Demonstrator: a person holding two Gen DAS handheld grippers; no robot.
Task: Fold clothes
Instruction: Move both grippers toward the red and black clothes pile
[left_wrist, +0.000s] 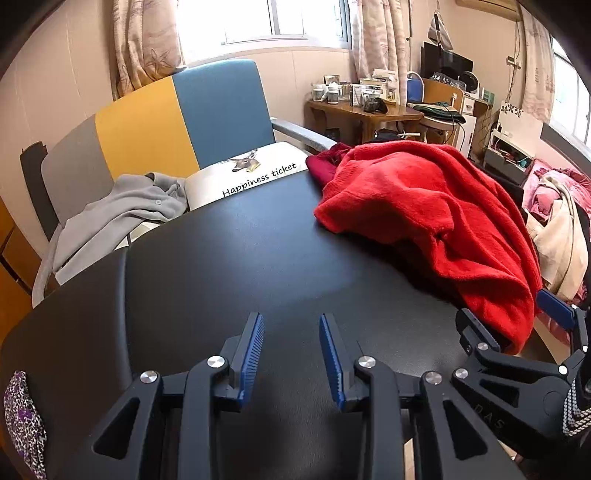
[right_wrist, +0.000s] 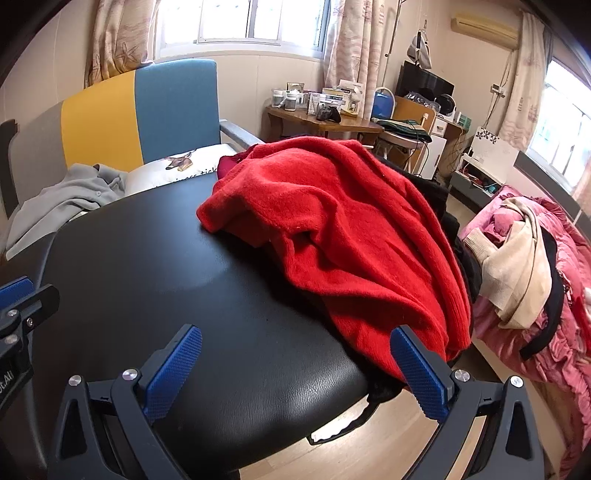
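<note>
The red sweater (right_wrist: 351, 236) lay crumpled on the table (right_wrist: 155, 266), ahead-right of both claws. The right claw (right_wrist: 295, 354), gaping wide and empty, was nearer, its right pad at the hem; the left claw (left_wrist: 291, 354) stood narrower, also empty

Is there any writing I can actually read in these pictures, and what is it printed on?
"Happiness ticket": on the white cushion lying on the chair, under a deer-head picture; the right view shows only its tail end.
"DAS": faint raised letters on the right gripper body, seen from the left camera.
Partial letters, perhaps "ot.AI": on the left gripper body, cut off at the picture's edge.
Boxes and jars on the wooden desk: labels too small to read.
</note>
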